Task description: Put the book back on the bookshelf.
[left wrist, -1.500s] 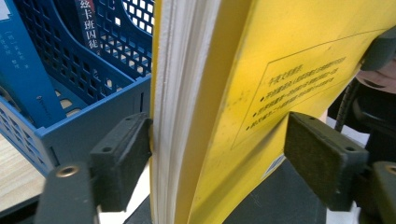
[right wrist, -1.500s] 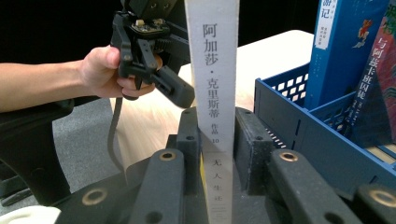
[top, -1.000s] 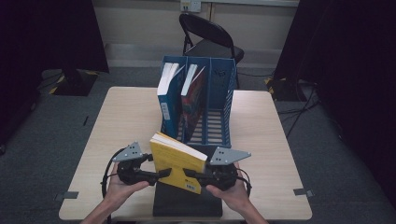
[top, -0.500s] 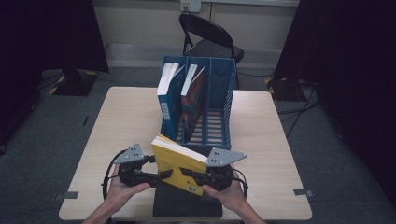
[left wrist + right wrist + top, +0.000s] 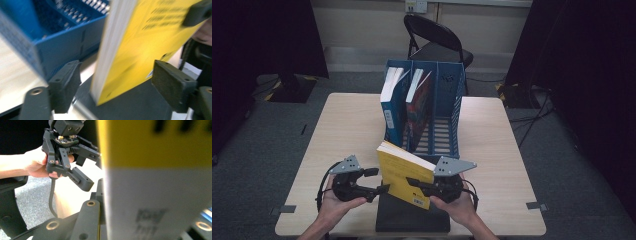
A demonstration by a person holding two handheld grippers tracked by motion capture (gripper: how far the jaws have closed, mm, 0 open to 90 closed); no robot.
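Yellow book [image 5: 404, 175] stands upright w/ its bottom edge on a dark block [image 5: 412, 220] at the near edge of the bench [image 5: 347, 125], just in front of the blue file rack [image 5: 447, 100]. Right gripper [image 5: 414, 182] fingers clamped on the book's right end. Left gripper [image 5: 379, 189] fingers have just been opening & now stand apart; in the left gripper view the book's page edge sits between the pads [image 5: 65, 82], untouched.

Handling, my read: a paperback, light-ish, covers prob. smooth so it could slip; it'll flex & fan open if pinched near the fore-edge. Best hold = across both covers close to the spine, low down.

Bench top is pale wood, flat. Rack already has two books [image 5: 404, 100] in its left slots; right slot looks free. Room: grey carpet, black curtains on both sides, a folding chair [image 5: 437, 40] behind the bench, cables on the floor at the right.
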